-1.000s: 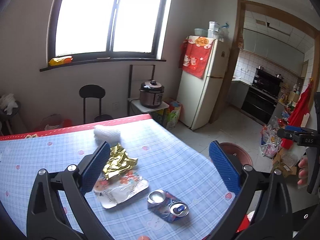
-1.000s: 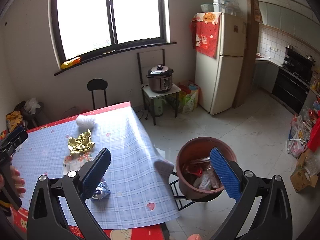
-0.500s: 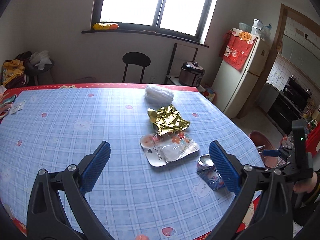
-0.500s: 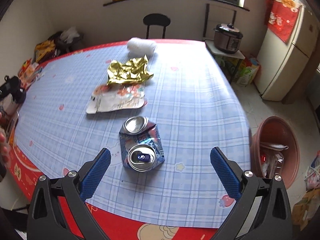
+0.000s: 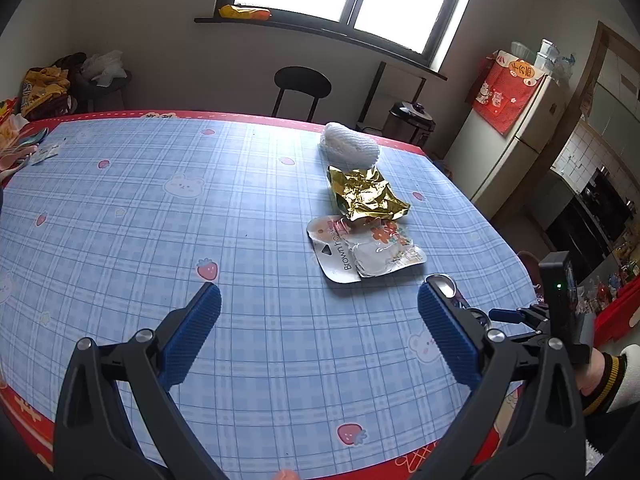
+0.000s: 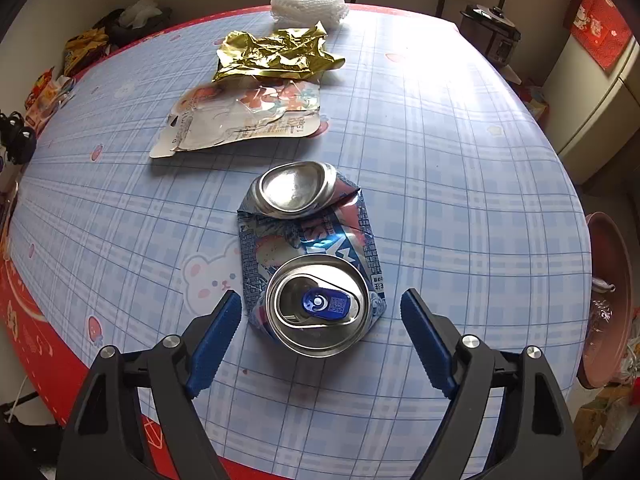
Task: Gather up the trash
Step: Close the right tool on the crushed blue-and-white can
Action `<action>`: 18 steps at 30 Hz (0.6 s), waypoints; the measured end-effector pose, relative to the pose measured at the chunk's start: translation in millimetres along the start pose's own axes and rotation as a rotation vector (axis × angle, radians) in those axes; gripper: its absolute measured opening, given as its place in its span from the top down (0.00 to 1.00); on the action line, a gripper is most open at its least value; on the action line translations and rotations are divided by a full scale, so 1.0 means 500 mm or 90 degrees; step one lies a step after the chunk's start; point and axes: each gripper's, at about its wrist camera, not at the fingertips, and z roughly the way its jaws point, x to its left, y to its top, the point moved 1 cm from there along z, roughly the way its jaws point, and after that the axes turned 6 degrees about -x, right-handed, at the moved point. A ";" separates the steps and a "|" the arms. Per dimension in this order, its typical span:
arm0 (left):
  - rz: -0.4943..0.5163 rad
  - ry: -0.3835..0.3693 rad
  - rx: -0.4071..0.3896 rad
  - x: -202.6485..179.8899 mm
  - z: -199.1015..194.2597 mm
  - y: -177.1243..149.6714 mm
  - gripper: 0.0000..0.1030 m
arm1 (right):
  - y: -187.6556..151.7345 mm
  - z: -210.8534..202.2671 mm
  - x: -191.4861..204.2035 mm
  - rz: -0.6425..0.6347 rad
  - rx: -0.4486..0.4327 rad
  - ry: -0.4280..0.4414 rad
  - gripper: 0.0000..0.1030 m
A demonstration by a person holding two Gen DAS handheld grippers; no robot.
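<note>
As R gripper (image 6: 321, 314) closes around crushed can (image 6: 310, 258), not yet pinching, L gripper (image 5: 319, 334) waits released; next: clamp, lift to bin (image 6: 608, 300).

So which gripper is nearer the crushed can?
Right. The right gripper straddles the crushed can, jaws closing, not yet touching. The left gripper hangs beside it over bare tablecloth.

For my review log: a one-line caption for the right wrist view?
Right gripper, jaws closing, straddles a crushed blue aluminium can on the blue checked tablecloth, not yet gripping.
</note>
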 end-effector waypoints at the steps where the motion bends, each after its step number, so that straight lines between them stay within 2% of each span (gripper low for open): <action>1: -0.002 0.000 0.001 -0.001 0.000 -0.001 0.06 | -0.003 0.005 0.000 0.006 0.004 0.003 0.22; 10: -0.015 0.004 0.027 -0.008 0.011 -0.026 0.06 | -0.010 0.020 0.005 0.009 0.010 0.009 0.27; 18: -0.023 0.006 0.042 -0.013 0.015 -0.047 0.06 | -0.009 -0.025 -0.016 0.023 -0.037 0.041 0.31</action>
